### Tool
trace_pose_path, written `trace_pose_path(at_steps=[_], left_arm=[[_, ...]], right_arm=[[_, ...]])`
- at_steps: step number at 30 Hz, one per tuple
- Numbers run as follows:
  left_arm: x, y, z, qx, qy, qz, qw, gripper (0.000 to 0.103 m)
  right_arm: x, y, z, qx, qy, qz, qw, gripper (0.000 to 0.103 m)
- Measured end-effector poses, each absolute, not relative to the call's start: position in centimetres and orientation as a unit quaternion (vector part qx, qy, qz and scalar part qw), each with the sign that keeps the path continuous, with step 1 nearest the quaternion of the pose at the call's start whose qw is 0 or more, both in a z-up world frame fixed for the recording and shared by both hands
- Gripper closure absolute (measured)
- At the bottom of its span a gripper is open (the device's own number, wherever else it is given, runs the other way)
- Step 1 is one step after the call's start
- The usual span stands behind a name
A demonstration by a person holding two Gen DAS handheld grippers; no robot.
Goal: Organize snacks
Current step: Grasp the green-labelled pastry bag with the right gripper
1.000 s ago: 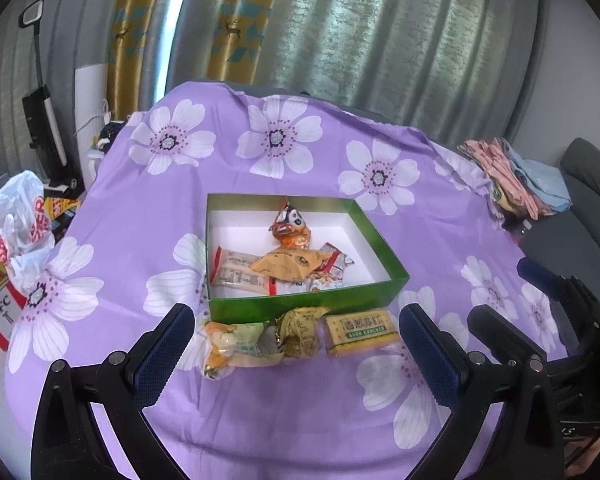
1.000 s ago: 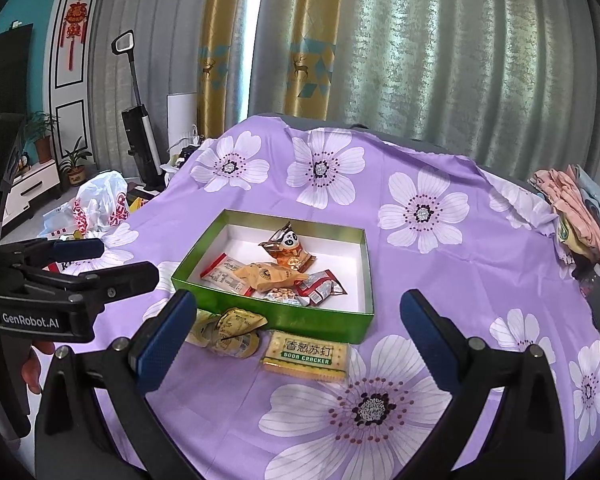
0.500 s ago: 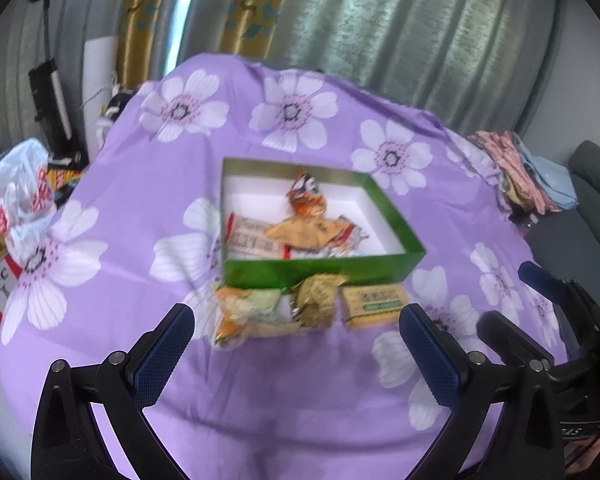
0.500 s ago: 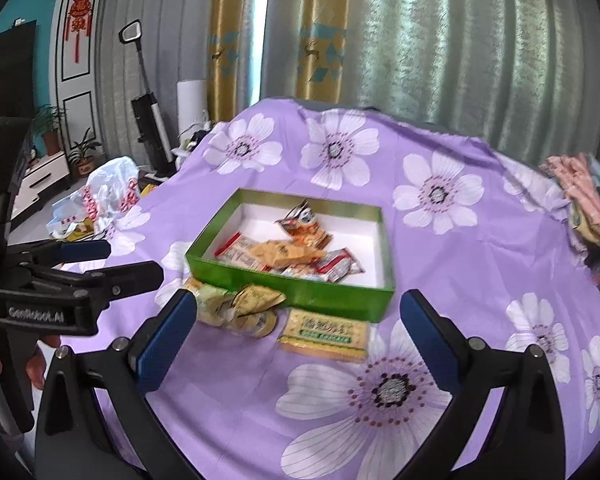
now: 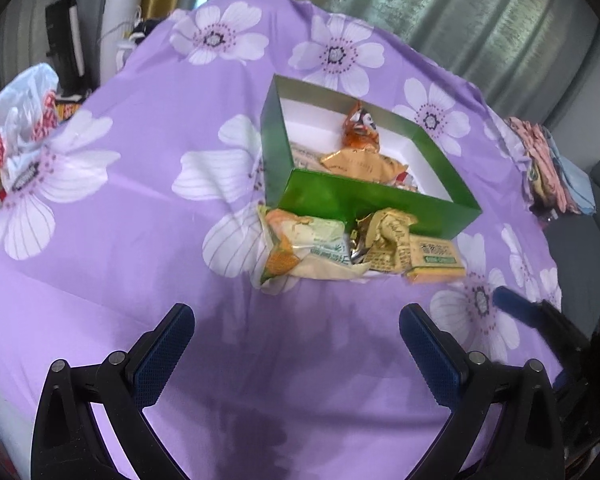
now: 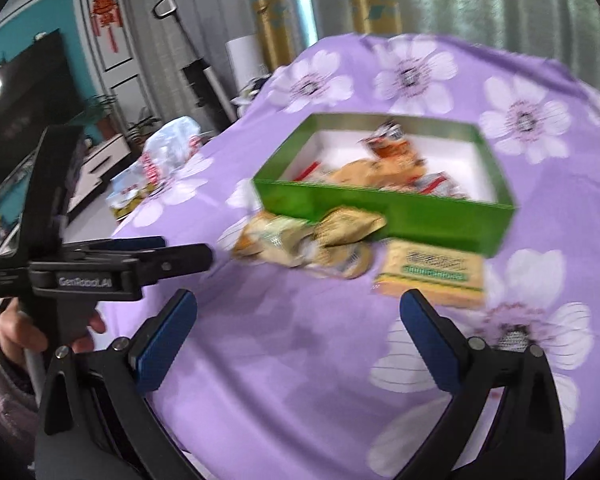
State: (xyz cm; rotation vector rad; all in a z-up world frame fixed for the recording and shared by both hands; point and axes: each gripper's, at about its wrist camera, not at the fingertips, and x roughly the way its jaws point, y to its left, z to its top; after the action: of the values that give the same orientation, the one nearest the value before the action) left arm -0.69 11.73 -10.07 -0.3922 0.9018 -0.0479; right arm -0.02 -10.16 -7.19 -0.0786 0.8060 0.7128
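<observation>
The right wrist view is smearing with motion blur, so the print on the cracker pack [image 6: 430, 276] and the wrappers beside it is not readable there. The left wrist view is showing the same pack [image 5: 434, 261] more sharply, though its far corner is sitting under a gold wrapper [image 5: 384, 240].

The green box [image 5: 380, 200] is resting on the purple cloth [image 5: 140, 208]; its near wall is hiding part of the snacks inside, and only an orange packet [image 5: 360, 132] and a tan one [image 5: 360, 165] are showing clearly. A green-and-orange packet [image 5: 300, 248] is lying just outside the box, touching the gold wrapper.

The left gripper [image 5: 296, 344] is hovering released above the cloth, well short of the snacks, nothing between its pads. The right gripper [image 6: 298, 330] is likewise spread wide and holding nothing, near the cracker pack.

Only the right view is showing the left gripper [image 6: 188, 258] from the side, with a hand [image 6: 16, 328] on its handle. The left view is catching just the right gripper's blue tip [image 5: 512, 304] at the frame edge.
</observation>
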Motion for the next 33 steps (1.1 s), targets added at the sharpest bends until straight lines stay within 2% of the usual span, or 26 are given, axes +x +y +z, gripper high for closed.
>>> trace_pose_path(at_steps=[5,8,21,24,29,31,33], left_arm=[[-0.1,12.4,-10.7,-0.197,0.433,-0.042,0.878,0.001],[0.3,13.4,-10.9,-0.219,0.429,-0.058,0.874,0.001],[5.2,13.9,-12.3,-0.223,0.446,-0.105,0.86,0.001],[6.1,13.6,-12.9,-0.22,0.453,-0.112,0.856,0.01],[6.9,12.9,-13.6,-0.214,0.464,-0.123,0.85,0.037],[6.9,12.8,-13.6,-0.209,0.462,-0.116,0.854,0.045],[6.7,13.1,-13.8,-0.214,0.462,-0.115,0.853,0.046]], right_arm=[[0.6,-8.0,-9.1,-0.017,0.401,0.387,0.83,0.009],[1.0,-6.5,-9.8,-0.021,0.402,0.413,0.817,0.022],[5.3,-1.6,-11.9,-0.066,0.414,0.41,0.81,0.038],[5.8,-1.2,-12.4,-0.07,0.423,0.404,0.808,0.046],[5.9,-0.6,-12.7,-0.089,0.425,0.409,0.803,0.054],[6.1,-0.5,-13.0,-0.099,0.43,0.405,0.801,0.065],[6.1,-0.6,-13.2,-0.108,0.429,0.399,0.803,0.074]])
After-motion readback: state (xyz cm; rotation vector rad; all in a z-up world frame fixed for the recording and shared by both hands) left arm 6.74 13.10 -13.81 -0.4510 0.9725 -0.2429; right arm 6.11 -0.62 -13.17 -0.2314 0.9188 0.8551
